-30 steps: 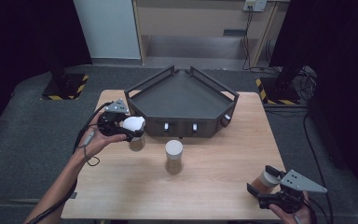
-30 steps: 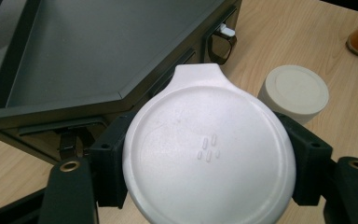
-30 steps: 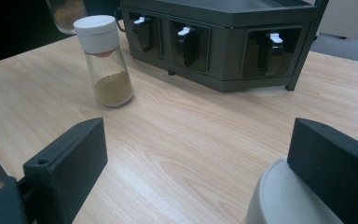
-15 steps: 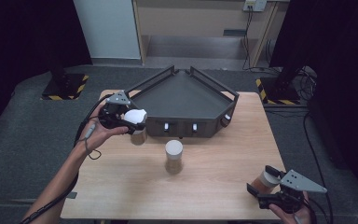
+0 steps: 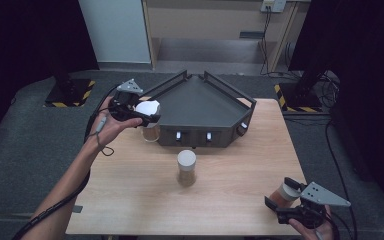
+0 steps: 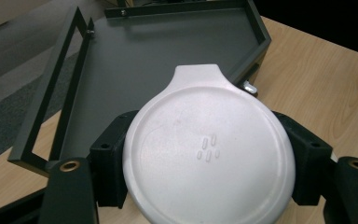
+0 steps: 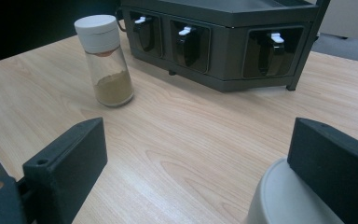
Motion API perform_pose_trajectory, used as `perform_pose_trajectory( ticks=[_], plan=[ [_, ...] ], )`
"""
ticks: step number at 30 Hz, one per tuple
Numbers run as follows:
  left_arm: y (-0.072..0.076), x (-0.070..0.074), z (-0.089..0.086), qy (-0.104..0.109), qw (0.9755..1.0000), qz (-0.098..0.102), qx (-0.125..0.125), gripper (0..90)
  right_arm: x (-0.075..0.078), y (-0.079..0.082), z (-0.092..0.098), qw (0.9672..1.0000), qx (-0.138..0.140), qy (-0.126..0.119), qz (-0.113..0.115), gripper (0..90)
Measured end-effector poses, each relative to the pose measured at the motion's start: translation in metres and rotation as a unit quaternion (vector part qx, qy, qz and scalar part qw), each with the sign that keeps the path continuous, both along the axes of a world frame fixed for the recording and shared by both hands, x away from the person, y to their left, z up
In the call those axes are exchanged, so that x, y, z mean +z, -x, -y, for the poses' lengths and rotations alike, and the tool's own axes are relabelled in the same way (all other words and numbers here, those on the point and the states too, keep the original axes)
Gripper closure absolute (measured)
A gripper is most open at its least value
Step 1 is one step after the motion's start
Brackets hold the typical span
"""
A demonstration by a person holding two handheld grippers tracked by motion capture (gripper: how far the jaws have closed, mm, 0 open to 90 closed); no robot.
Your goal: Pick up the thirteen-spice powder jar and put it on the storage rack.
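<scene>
Two claws are at work around the dark tray (image 5: 200, 102). Left claw (image 5: 139, 111), at the tray's left edge, is clamped on a white lid (image 6: 209, 156), held flat above the uncapped jar (image 5: 150, 133). Right claw (image 5: 285, 200), well in front of the tray, stands open beside a capped jar (image 5: 286, 192).

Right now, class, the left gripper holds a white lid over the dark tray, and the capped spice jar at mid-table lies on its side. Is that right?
Not quite. The left gripper does hold the white lid by the dark tray, but the capped spice jar stands upright, as the right gripper view shows.
</scene>
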State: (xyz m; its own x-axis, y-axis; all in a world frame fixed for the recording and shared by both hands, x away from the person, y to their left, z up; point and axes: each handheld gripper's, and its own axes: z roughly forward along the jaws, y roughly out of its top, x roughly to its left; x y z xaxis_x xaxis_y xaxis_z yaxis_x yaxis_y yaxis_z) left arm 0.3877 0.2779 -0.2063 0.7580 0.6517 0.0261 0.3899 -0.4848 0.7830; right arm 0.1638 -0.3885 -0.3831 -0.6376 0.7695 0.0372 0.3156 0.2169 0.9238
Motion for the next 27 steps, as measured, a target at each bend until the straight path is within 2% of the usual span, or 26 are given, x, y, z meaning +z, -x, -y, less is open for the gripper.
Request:
perform_pose_trajectory(
  ticks=[10,17,27],
  plan=[
    [-0.014,0.009,0.01,0.005,0.9997,0.004,0.023,29.9,-0.001,0.0,0.001,1.0,0.001,-0.002,0.0,5.1],
    [-0.028,0.007,0.016,0.01,0.999,0.004,0.042,29.9,-0.002,-0.001,0.002,1.0,0.0,-0.005,0.002,5.2],
    [-0.046,0.003,0.03,0.017,0.9973,0.019,0.069,29.9,-0.002,-0.001,0.001,1.0,0.002,-0.004,0.001,5.1]
  ],
)
